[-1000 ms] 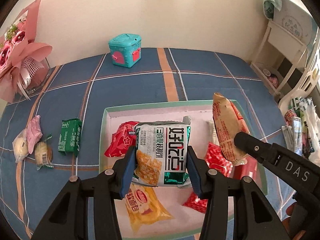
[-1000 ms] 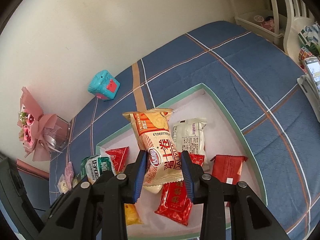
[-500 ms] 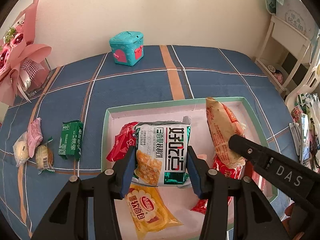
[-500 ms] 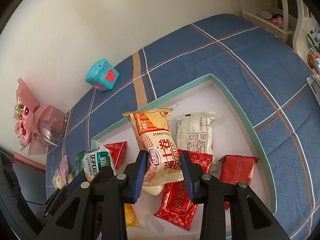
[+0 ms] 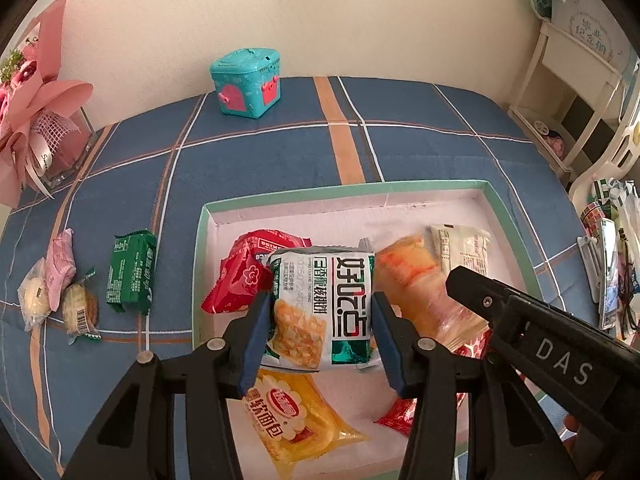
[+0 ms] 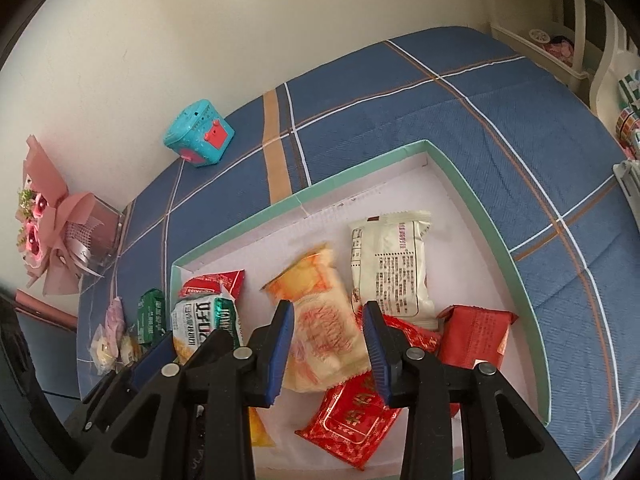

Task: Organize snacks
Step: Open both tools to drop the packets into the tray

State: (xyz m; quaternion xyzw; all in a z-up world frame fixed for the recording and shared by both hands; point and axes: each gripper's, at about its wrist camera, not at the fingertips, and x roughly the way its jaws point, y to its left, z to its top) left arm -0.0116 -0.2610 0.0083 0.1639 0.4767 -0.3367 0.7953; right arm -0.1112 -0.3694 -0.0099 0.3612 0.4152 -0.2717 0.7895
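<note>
**Holding two snack packets over the tray**

Saw, at the far left of the blue checked cloth (image 5: 260,168), a pink bouquet (image 5: 36,120). Found three small wrapped snacks (image 5: 60,292) and a green packet (image 5: 130,270) lying on the cloth outside the tray, to its left. Noted a teal toy box (image 5: 246,82) farther back, near the wall. Found the green-rimmed tray (image 5: 508,216) already holding a red packet (image 5: 236,276), a yellow bread packet (image 5: 288,412) and a white packet (image 5: 464,248).

Pinched the green-and-white cracker packet (image 5: 324,320) between the blue pads (image 5: 256,340) of the left gripper (image 5: 320,298), above the tray's left part, after easing the jaws a little wider. Pinched the orange-and-cream packet (image 6: 320,332) in the right gripper (image 6: 328,305), fingers closed narrowly on it, just right of the cracker packet and over the tray's middle. Could not read its print through the blur.
</note>
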